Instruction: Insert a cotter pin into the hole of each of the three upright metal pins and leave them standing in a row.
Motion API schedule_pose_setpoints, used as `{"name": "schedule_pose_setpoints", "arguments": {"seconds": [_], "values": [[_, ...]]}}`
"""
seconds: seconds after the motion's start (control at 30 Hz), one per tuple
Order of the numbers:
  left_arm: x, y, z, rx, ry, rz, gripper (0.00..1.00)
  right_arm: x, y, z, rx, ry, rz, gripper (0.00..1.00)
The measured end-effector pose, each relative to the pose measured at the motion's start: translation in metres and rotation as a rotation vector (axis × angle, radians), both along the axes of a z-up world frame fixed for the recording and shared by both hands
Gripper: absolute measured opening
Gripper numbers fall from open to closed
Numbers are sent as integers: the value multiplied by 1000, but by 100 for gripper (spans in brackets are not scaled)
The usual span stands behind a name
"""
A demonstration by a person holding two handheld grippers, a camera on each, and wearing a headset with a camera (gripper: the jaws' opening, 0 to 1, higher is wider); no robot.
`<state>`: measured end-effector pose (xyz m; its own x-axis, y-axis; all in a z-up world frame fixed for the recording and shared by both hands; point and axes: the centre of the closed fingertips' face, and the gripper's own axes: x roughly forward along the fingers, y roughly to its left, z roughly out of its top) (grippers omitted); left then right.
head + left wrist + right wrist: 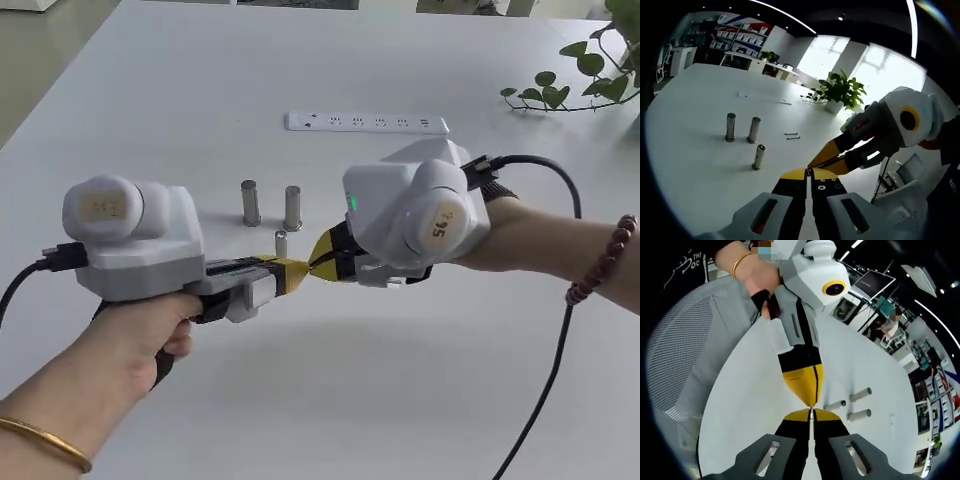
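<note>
Grippers meeting tip to tip over the table (pixel 400 390), just in front of three metal pins (pixel 281 243).
Left gripper (pixel 293 272) and right gripper (pixel 321 258) are each pressing yellow jaws together (anything pinched there is too small to tell). The pins are standing upright, two side by side, one nearer; two cotter pins (pixel 791 135) are lying loose beyond them.

White table (pixel 350 400) bears three metal pins (pixel 292 208) and a power strip (pixel 367 123).
</note>
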<state>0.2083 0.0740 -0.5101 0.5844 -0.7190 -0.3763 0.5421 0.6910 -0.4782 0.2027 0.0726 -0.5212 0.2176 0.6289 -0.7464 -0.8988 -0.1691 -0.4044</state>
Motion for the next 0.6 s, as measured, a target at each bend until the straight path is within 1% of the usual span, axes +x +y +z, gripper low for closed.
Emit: {"name": "schedule_pose_setpoints", "arguments": {"seconds": [0.13,0.27,0.3,0.43,0.47,0.53,0.6], "values": [[1,1,1,-7,3,3,0,1,0,1,20,13,-21,0],[0,0,2,3,-8,-11,0,3,-2,1,32,27,-48,0],[-1,-1,2,7,-13,-19,0,5,-4,1,41,42,-67,0],[-3,-2,3,22,-33,-47,0,5,-8,1,70,98,-104,1],[-4,-3,3,29,-39,-54,0,5,-9,1,84,118,-117,1],[-4,-3,2,41,-50,-66,0,5,-10,1,96,146,-126,2],[-5,-5,1,66,-67,-92,0,2,-11,0,110,194,-140,3]]}}
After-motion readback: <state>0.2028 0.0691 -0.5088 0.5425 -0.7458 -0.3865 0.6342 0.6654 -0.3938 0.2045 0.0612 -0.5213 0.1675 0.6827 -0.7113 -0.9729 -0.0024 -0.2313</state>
